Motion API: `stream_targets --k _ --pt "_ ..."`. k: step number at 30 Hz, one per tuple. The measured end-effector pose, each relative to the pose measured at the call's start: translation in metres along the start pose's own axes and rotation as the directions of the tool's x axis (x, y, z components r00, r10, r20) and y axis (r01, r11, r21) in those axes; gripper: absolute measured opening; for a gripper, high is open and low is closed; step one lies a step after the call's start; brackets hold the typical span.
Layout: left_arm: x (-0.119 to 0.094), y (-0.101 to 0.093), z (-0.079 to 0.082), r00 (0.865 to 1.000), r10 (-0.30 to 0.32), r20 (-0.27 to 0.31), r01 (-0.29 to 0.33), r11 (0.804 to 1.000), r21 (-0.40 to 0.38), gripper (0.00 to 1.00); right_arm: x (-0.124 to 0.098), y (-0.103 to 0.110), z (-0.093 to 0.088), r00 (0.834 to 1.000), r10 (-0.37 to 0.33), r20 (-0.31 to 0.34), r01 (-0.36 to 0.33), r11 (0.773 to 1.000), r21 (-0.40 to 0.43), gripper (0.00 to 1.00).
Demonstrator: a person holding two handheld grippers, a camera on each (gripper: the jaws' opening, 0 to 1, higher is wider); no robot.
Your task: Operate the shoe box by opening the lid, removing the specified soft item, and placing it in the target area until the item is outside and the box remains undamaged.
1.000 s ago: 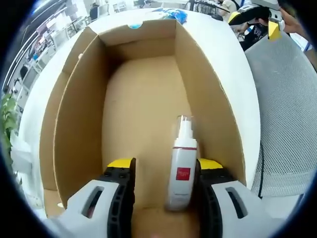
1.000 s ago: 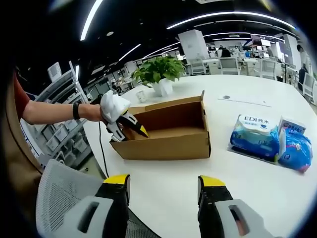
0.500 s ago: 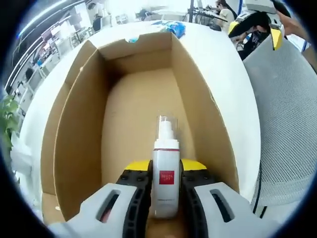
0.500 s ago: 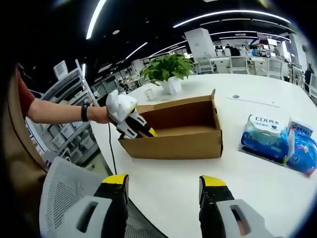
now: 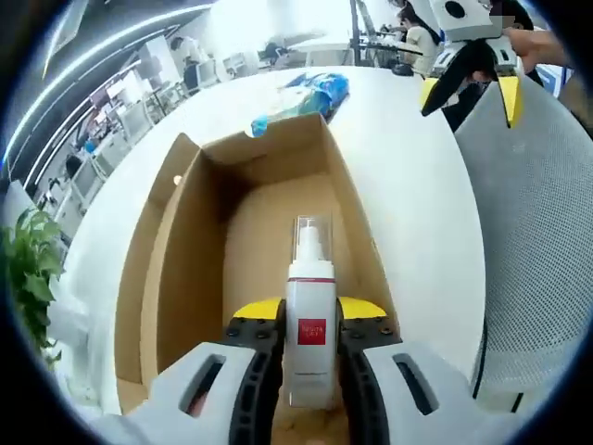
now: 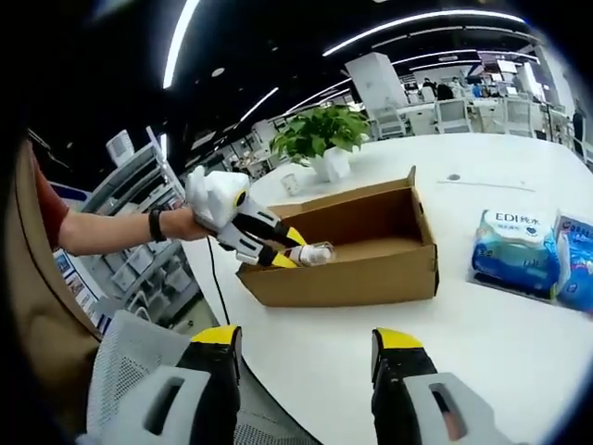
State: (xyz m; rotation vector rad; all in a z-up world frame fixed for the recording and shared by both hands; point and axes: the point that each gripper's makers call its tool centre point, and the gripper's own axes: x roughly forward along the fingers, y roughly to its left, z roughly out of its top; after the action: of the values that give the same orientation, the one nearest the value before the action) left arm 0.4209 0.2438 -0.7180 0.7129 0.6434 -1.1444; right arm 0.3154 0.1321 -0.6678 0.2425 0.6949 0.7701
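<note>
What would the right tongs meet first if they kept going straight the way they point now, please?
Probably the bare white table, and past it the near long side of the cardboard box. The right tongs are open and hold nothing; depth is hard to judge here.

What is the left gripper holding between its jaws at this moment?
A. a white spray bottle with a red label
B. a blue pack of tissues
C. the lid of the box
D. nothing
A: the left gripper is shut on the white spray bottle, above the open cardboard box.
</note>
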Motion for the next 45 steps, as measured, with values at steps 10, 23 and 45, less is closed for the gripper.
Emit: stream_targets --k 10,23,45 --pt "-0.015 0.005 0.056 0.993 0.034 0.114 -0.046 0.994 0.103 0.2 0.0 -0.007 0.021 0.998 0.002 0.061 -0.005 0.999 0.05 0.53" --pt "-0.025 -0.026 0.1 0.985 0.009 0.172 -0.058 0.959 0.279 0.2 -0.003 -0.012 0.041 0.994 0.032 0.109 -0.043 0.994 0.098 0.53" --pt "-0.024 -0.078 0.131 0.976 -0.102 0.19 0.005 0.893 0.45 0.2 -0.009 -0.001 0.054 0.963 0.149 0.224 -0.202 0.951 0.236 0.3"
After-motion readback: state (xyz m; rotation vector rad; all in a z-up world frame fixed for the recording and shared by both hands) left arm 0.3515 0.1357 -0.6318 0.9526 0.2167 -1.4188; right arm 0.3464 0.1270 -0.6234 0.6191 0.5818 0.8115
